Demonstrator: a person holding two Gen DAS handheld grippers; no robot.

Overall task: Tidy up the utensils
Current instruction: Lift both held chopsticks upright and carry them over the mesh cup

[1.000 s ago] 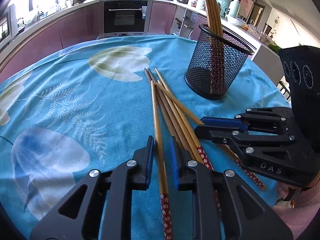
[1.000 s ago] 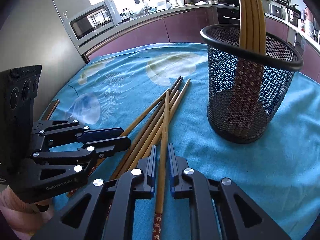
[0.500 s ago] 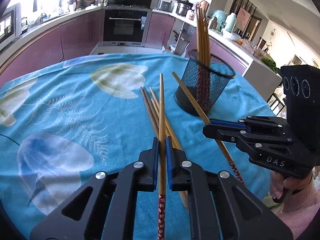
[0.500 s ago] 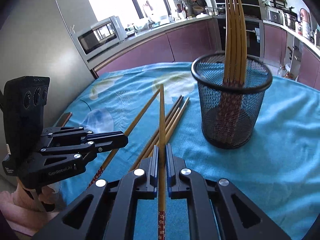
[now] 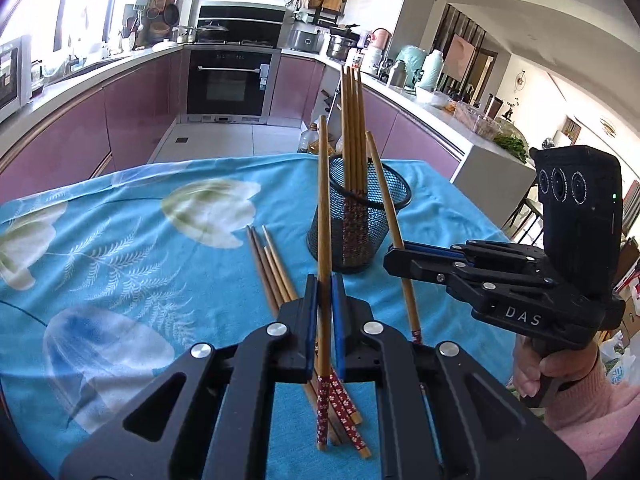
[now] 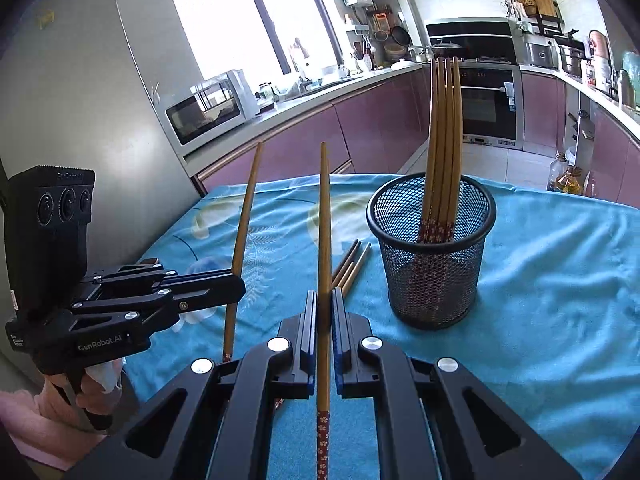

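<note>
Both grippers are up off the desk, each with one chopstick. The left gripper has its fingers pinching a chopstick tight along its lower half; the pale tip points up and away, the red flowered end hangs below the fingers. In the right view that same gripper shows at the left edge, its stick leaning steeply, nearly upright.

Over to the right gripper: fingers pressed onto its own chopstick, tip up, red patterned end down by the camera. From the left view, this gripper sits just right of the mesh cup, and its stick crosses in front of the cup's right rim.

The black mesh cup stands upright on the blue floral cloth, already carrying a bundle of chopsticks, red ends down, tips fanning above the rim. Neither held stick is in the cup yet.

On the cloth, left of the cup, loose chopsticks lie side by side, tips pointing away, their red ends showing below the left fingers. A person's hand in a pink sleeve grips the right handle.
</note>
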